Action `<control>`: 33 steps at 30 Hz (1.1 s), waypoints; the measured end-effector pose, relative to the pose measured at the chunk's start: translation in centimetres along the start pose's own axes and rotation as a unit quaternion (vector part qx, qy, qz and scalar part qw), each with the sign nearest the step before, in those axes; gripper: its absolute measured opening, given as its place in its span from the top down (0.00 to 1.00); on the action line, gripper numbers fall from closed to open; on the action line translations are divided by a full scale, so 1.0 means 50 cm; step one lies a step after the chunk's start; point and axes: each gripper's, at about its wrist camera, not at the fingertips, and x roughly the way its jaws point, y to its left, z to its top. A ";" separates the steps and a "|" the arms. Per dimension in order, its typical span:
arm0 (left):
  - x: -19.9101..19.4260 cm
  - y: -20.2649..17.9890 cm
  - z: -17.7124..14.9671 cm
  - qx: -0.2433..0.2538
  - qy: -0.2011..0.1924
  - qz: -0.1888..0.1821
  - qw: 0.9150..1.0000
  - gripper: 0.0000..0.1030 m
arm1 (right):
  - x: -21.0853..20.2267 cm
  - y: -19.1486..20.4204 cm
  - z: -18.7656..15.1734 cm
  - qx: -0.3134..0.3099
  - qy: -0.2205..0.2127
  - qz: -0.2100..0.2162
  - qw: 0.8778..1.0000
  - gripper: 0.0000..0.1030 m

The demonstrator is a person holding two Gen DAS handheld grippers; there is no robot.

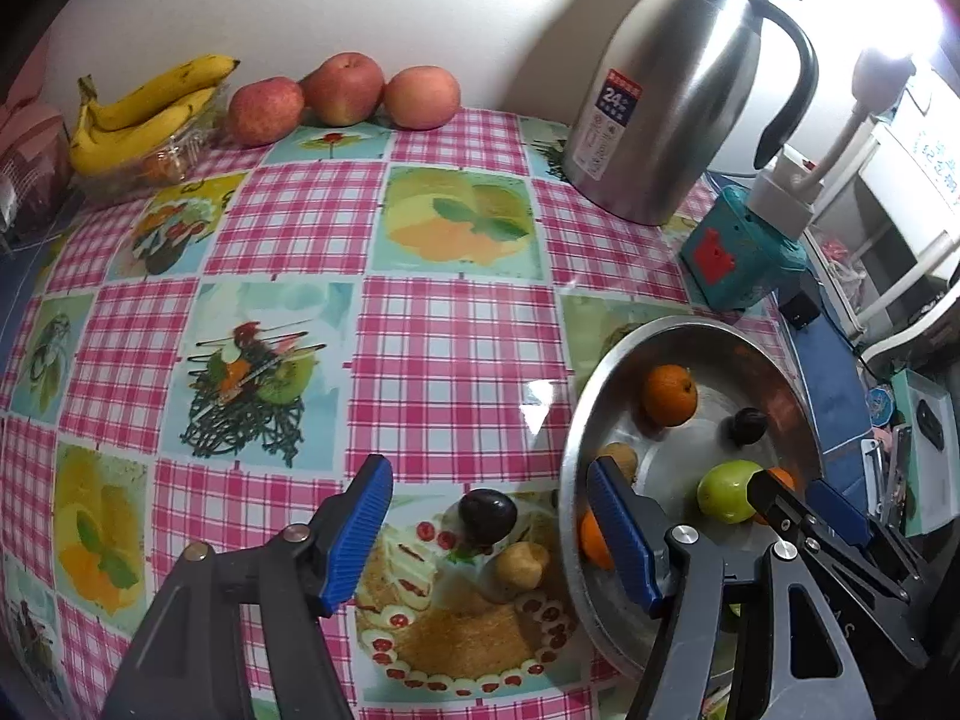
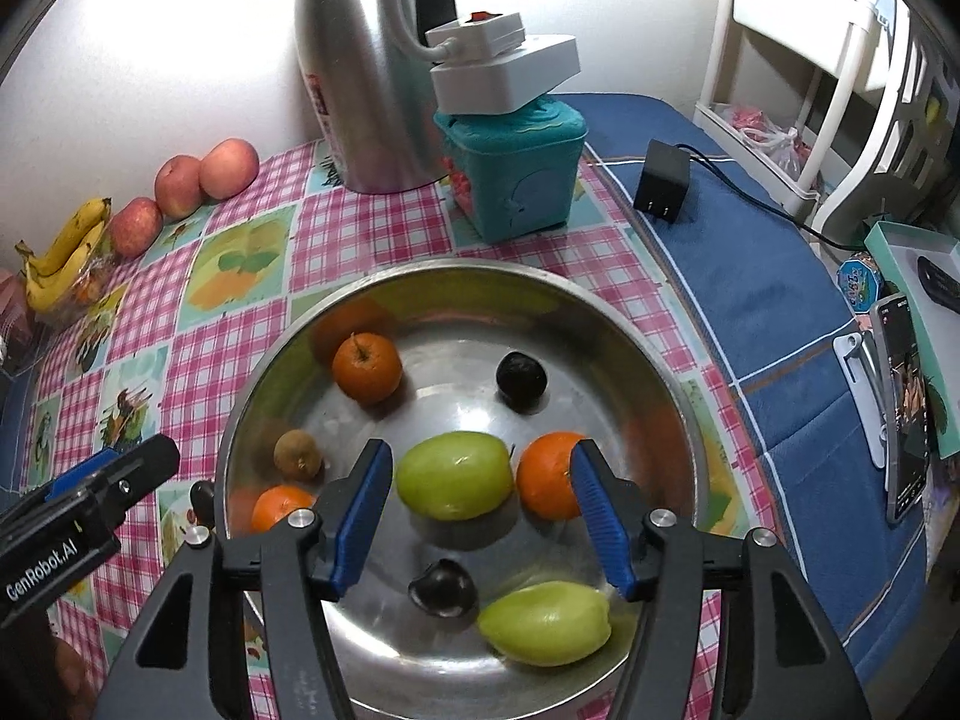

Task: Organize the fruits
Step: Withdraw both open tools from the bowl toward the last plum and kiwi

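Our right claw (image 2: 480,510) is wide open, holding nothing, above a green fruit (image 2: 454,475) in the bowl (image 2: 600,306). Oranges (image 2: 367,367), dark plums (image 2: 521,379) and a brown fruit (image 2: 296,452) lie there too. Our left claw (image 1: 489,534) is open over a plum (image 1: 488,516) and a tan fruit (image 1: 521,564) on the tablecloth (image 1: 456,360), beside the bowl.

Steel bowl (image 2: 600,312) holds oranges, green fruits, plums; dark plum (image 1: 487,516) lies outside.
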 end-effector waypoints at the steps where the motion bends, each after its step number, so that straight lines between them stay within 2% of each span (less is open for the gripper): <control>1: 0.000 0.003 0.000 -0.003 0.000 0.004 1.000 0.28 | 0.000 0.002 -0.001 -0.002 0.001 0.000 1.000 0.39; 3: 0.001 0.008 0.001 -0.007 0.000 0.014 1.000 0.10 | 0.000 0.006 -0.002 -0.005 0.002 0.001 1.000 0.39; 5: 0.003 0.014 0.000 -0.008 -0.001 0.034 0.999 0.00 | 0.000 0.009 -0.002 -0.008 0.002 0.001 1.000 0.39; 8: 0.006 0.020 0.000 -0.005 -0.005 0.057 0.998 0.00 | 0.003 0.012 -0.001 -0.013 0.003 -0.002 1.000 0.37; 15: 0.008 0.031 0.001 -0.008 -0.008 0.072 0.997 0.00 | 0.011 0.016 -0.001 -0.017 0.008 -0.006 1.000 0.35; 19: 0.005 0.030 0.002 -0.004 -0.015 0.086 0.996 0.00 | 0.012 0.017 -0.001 -0.017 0.008 -0.006 1.000 0.30; 21: 0.002 0.029 0.002 0.002 -0.020 0.095 0.995 0.00 | 0.012 0.017 -0.001 -0.016 0.006 -0.005 1.000 0.21; 22: 0.001 0.029 0.002 0.006 -0.022 0.100 0.995 0.00 | 0.010 0.017 -0.001 -0.016 0.001 -0.008 1.000 0.07; 23: -0.001 0.030 0.002 0.007 -0.024 0.102 0.994 0.00 | 0.008 0.017 -0.002 -0.017 -0.004 -0.015 1.000 0.01; 33: -0.014 0.055 -0.004 -0.003 -0.031 0.098 0.995 0.00 | 0.002 0.025 -0.010 -0.015 -0.004 -0.008 1.000 0.01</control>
